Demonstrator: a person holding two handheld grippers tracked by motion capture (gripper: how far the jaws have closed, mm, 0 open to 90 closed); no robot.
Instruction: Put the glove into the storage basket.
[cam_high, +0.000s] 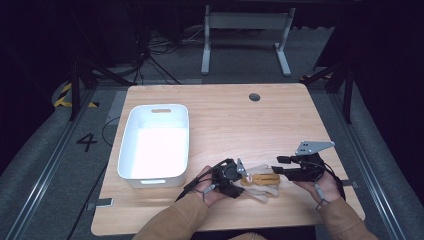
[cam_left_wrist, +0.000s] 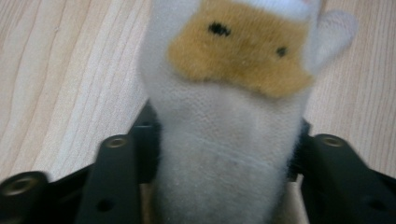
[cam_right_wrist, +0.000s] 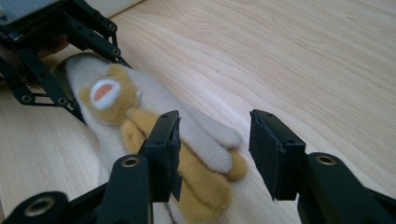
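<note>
A cream and tan plush toy (cam_high: 260, 181) lies flat on the wooden table (cam_high: 240, 120) near its front edge. My left gripper (cam_high: 239, 176) comes at it from the left. In the left gripper view both jaws press into the toy's white fuzzy body (cam_left_wrist: 233, 70), so the left gripper (cam_left_wrist: 224, 144) is shut on it. My right gripper (cam_high: 280, 165) is just right of the toy, with its jaws wide open. In the right gripper view the right gripper (cam_right_wrist: 215, 144) hovers over the toy's (cam_right_wrist: 140, 107) tan and cream limbs without touching them.
A white plastic bin (cam_high: 129, 150) with an empty bottom stands on the table's left half, close to the left hand. A round cable hole (cam_high: 254, 97) sits near the far edge. Bare wood stretches behind and to the right of the toy.
</note>
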